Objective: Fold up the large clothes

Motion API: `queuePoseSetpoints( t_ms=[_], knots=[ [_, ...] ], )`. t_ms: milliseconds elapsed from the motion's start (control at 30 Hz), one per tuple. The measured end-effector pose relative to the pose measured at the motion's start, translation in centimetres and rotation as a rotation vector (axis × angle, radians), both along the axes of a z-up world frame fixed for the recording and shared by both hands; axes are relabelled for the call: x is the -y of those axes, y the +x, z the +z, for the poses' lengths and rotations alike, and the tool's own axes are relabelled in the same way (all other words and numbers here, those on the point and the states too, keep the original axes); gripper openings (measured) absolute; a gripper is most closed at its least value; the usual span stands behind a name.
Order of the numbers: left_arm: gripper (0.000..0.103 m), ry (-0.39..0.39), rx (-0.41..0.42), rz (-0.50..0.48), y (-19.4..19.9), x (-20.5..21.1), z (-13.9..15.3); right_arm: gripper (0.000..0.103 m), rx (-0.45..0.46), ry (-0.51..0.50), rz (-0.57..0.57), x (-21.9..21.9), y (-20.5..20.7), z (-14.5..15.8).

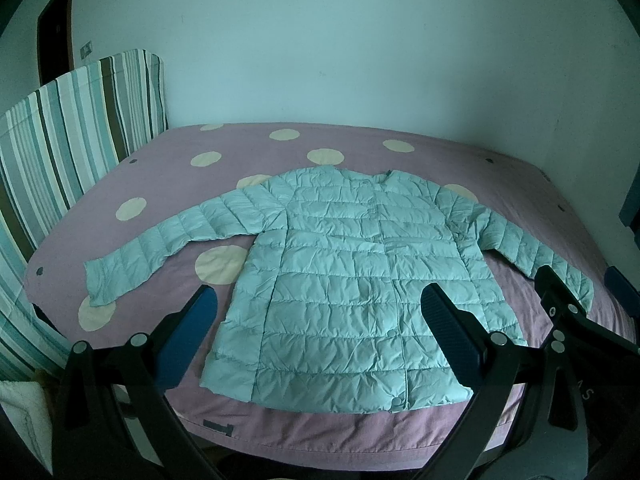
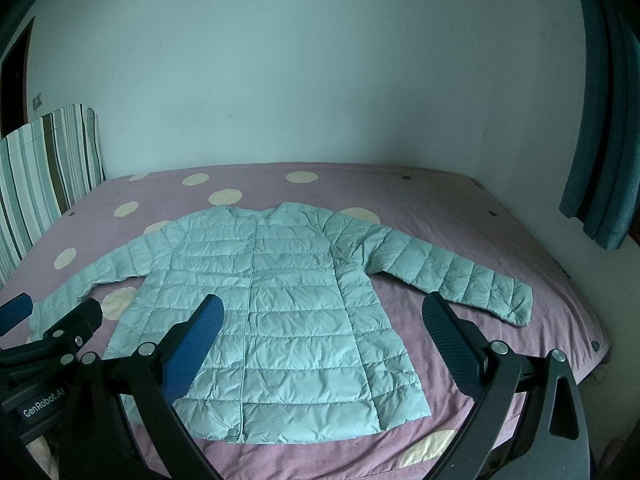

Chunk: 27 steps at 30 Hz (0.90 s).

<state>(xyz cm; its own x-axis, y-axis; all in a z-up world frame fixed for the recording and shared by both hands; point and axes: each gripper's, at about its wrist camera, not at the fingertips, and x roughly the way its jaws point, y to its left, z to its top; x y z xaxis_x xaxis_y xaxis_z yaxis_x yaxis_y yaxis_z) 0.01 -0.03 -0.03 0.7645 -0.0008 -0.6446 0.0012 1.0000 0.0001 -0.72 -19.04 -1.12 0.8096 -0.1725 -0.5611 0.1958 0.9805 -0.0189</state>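
Jacket (image 1: 340, 280) lies flat, front up, sleeves spread left and right on the bed (image 1: 360, 432), ready for folding; left gripper (image 1: 320, 320) and right gripper (image 2: 322, 320) hover near its hem, both spread wide, empty.

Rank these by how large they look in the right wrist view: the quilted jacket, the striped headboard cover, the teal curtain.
1. quilted jacket, clearly largest.
2 and 3. teal curtain and striped headboard cover look alike in area; both are cut off by the frame edge, so I won't rank them.
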Motion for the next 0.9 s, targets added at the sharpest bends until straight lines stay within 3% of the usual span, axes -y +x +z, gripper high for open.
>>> queuePoseSetpoints(
  t_ms=[200, 500, 667, 900],
  knots=[
    [0.101, 0.004, -0.01, -0.003, 0.0, -0.2, -0.1, 0.099, -0.011, 0.007, 0.001, 0.0, 0.5, -0.2],
    [0.101, 0.049, -0.103, -0.002, 4.8, -0.3, -5.7, 0.099, -0.045, 0.051, -0.025, 1.2, 3.0, -3.6],
    [0.101, 0.058, -0.192, 0.094, 8.7, -2.6, -9.3, 0.099, -0.093, 0.097, -0.134, 5.2, 5.8, -6.9],
    [0.101, 0.093, -0.212, 0.234, 13.8, -6.8, -12.2, 0.099, -0.131, 0.167, -0.318, 13.8, 8.5, -10.7]
  ],
)
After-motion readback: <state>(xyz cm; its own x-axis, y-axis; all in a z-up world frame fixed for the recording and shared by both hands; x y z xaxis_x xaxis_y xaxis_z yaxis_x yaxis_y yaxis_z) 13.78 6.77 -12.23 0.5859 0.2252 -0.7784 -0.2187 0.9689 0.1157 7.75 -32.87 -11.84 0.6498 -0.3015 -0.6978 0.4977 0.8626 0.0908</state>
